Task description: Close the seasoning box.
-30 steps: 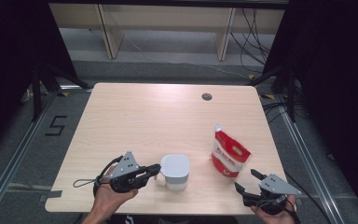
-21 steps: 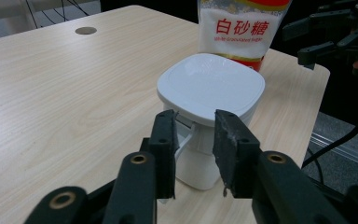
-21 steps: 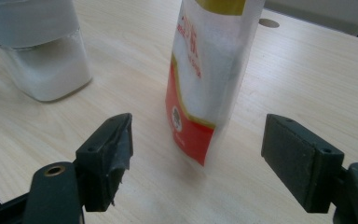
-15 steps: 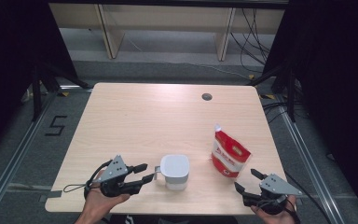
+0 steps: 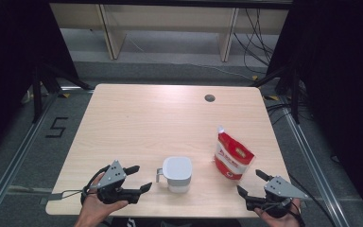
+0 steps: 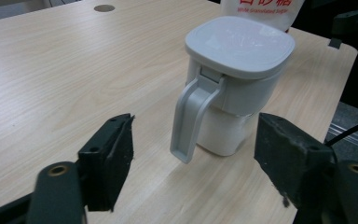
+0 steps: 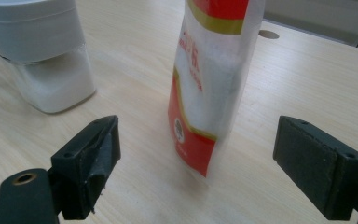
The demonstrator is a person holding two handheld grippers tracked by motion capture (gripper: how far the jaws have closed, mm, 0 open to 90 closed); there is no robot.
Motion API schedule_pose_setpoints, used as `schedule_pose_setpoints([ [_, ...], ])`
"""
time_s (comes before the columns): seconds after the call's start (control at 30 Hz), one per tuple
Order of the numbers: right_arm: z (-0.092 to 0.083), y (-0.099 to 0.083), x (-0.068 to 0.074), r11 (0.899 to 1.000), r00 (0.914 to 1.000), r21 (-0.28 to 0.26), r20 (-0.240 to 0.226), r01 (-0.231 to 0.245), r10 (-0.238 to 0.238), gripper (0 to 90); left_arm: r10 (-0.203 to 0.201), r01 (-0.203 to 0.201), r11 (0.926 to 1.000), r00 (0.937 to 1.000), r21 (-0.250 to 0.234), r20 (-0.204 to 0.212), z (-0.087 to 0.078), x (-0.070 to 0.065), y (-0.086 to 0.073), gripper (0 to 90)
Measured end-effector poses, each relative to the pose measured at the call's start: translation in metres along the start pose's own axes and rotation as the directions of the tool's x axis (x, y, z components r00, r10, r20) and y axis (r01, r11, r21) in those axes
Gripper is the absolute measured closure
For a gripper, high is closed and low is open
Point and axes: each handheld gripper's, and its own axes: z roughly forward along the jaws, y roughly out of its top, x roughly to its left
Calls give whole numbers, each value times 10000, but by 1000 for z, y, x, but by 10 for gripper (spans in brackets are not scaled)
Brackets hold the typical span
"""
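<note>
Table [image 5: 137, 123]: jug [image 5: 177, 173] near centre, upright, lid on. Bag [image 5: 233, 156] stands right of it, apart.

L gripper [image 5: 139, 178] left of jug handle, jaws just opening, spread, nothing between. R gripper [image 5: 252, 183] near bag, spread, empty.

Risk: a clumsy pinch tips the slim bag; sugar spills if top open.

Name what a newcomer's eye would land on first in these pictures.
The red and white pouch stands upright near the table's right edge. Beside it, near the front edge, sits a white lidded jug, handle toward the left tongs. Those and the right tongs gape open, empty.
</note>
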Motion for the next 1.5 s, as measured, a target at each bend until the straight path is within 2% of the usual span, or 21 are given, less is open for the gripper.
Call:
schedule_pose_setpoints([
  [0.03,0,0,0,10000,10000,-21,-22,41,-41,157,-329,329,9995,9995,-38,-40,0,-1,-2,238],
  [0.1,-1,1,-1,9997,9997,-102,89,234,-233,157,-123,125,9999,9998,109,-163,-1,1,-3,192],
  [0.13,0,1,-1,9996,9996,-121,63,265,-264,157,-270,273,9995,9994,156,-198,0,1,-5,177],
  [0.3,0,0,1,9999,9999,10,28,127,-127,158,-99,112,9990,9995,439,-286,-1,3,-10,173],
  [0.43,0,0,0,9997,9997,2,21,246,-246,159,-434,448,9975,9987,544,-273,-1,3,-14,173],
  [0.47,-2,0,3,9998,9999,144,12,-112,112,159,-441,456,9975,9986,546,-297,-1,3,-15,173],
  [0.53,-1,-1,1,9998,9999,-79,53,155,-154,159,-407,424,9972,9988,613,-289,-1,3,-17,173],
  [0.63,-3,-2,3,9998,9999,132,43,-155,154,159,-453,473,9969,9984,628,-334,-1,3,-19,173],
  [0.67,-4,-2,4,9998,9999,127,39,-166,166,159,-212,227,9974,9995,677,-235,-1,5,-20,173],
  [0.73,-3,-2,2,10000,10000,14,-65,-9,10,160,-545,566,9958,9981,719,-303,0,3,-22,173],
  [0.8,-3,-2,2,9999,9999,-15,4,160,-160,160,-443,470,9953,9985,847,-327,0,3,-24,173],
  [0.9,-4,-4,5,9996,9998,217,-17,-178,178,160,-436,464,9944,9986,954,-309,2,2,-27,173],
  [0.97,-4,-5,3,9997,9999,224,-56,124,-123,160,-245,280,9933,9992,1123,-324,2,1,-29,173],
  [1.17,-8,-8,7,9988,9997,423,51,-259,258,160,-212,240,9920,9995,1240,-235,1,-1,-32,173],
  [1.2,-7,-9,6,9993,10000,380,-62,4,-1,160,-188,218,9926,9995,1196,-262,1,-2,-32,173],
  [1.27,-10,-9,10,9970,9990,629,-17,-449,451,160,32,-3,9921,9997,1252,-233,1,-1,-33,173],
  [1.3,-8,-10,8,9981,9998,615,-167,-46,57,160,-238,263,9916,9995,1264,-209,1,-4,-35,173],
  [1.33,-8,-10,8,9982,9999,604,-123,23,-16,159,-150,170,9920,9997,1247,-172,2,-4,-35,173],
  [1.37,-9,-11,11,9975,9996,667,-101,-248,256,159,-110,132,9925,9998,1213,-193,2,-4,-36,172],
  [1.4,-8,-11,9,9980,9998,636,-173,-18,29,159,-127,153,9914,9997,1301,-207,3,-5,-35,170],
  [1.5,-8,-12,13,9956,9987,839,-242,-418,440,159,-105,106,9917,9999,1278,-12,7,-8,-36,169],
])
